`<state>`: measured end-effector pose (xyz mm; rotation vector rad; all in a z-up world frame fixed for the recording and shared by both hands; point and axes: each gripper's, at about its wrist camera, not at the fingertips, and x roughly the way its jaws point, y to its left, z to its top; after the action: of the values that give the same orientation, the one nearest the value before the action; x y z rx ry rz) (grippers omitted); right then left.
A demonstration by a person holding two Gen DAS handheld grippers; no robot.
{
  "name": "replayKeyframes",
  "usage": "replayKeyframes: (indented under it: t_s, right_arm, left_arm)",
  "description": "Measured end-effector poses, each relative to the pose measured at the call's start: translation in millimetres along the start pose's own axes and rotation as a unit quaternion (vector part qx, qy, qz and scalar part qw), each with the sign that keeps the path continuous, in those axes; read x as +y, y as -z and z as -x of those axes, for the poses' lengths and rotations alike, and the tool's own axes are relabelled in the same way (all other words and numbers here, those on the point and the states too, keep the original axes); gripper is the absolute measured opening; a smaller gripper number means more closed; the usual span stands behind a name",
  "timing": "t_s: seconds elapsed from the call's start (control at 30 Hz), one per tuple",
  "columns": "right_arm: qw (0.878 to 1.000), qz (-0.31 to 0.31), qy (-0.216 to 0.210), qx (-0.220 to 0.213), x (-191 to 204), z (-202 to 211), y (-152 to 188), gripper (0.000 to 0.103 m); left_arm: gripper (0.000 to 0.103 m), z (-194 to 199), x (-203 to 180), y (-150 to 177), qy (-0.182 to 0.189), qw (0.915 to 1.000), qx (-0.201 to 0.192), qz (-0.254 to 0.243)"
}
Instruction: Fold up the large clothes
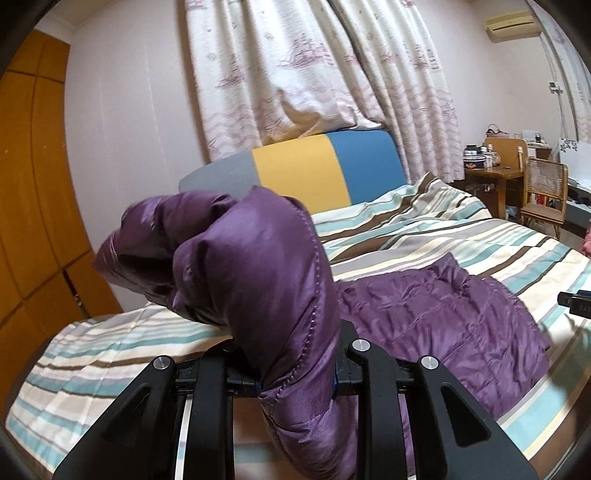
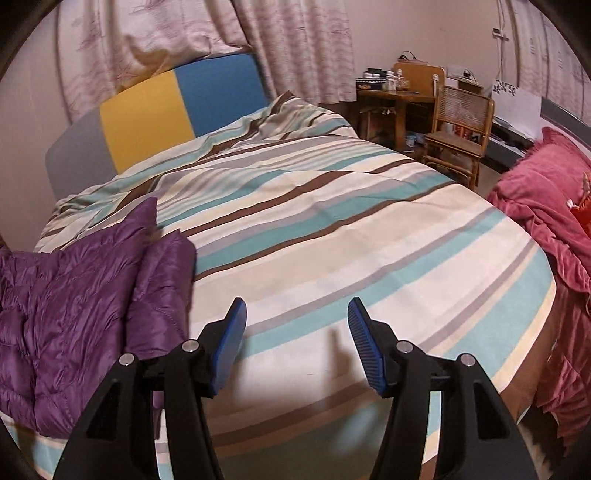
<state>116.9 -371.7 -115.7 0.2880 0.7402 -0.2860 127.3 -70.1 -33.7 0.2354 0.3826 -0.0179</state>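
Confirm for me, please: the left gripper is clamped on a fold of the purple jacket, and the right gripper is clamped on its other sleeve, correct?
Not quite. The left gripper does clamp the purple jacket, but the right gripper holds nothing: the right wrist view shows its jaws apart over the striped bedspread.

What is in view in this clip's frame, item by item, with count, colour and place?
jacket: one, purple, quilted; spread on the bed's left side, one part lifted in the left tongs
bed: one, cover striped cream, teal, brown and grey; fills the middle
headboard: one, grey, yellow and blue panels; behind the bed
curtains: pale with a purple print; behind the headboard
blanket: one, pink-red; right of the bed
chair: one, wooden, cane back; far right
desk: one, wooden, cluttered; beside the chair
wardrobe: orange-brown wood; far left
air conditioner: one, cream; top right
left tongs: black; shut on the jacket
right tongs: black, blue pads; open, nothing between
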Motion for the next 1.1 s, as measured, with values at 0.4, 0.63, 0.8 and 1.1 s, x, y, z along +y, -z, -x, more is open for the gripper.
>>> replayKeyframes:
  t_s: [0.4,0.63,0.8,1.1]
  right_arm:
    - [1.000,-0.030,0.005,-0.003,-21.4,1.1,-8.3,0.057]
    - [0.999,-0.044,0.001,-0.003,-26.6,3.5,-10.2,0.057]
    - [0.999,-0.048,-0.004,0.000,-26.2,3.1,-8.2,0.057]
    - [0.999,-0.045,-0.016,0.000,-17.8,4.7,-5.8,0.060]
  left_arm:
    - [0.024,-12.1,-56.9,-18.5,0.057,0.9963,-0.021,-0.060]
    - [0.024,-14.2,-101.7,-1.5,0.076,0.9873,-0.026,-0.137]
    - [0.024,-16.1,-127.3,24.4,0.098,0.9766,-0.010,-0.191]
    - [0.028,-23.7,-165.3,64.3,0.142,0.9557,0.012,-0.257]
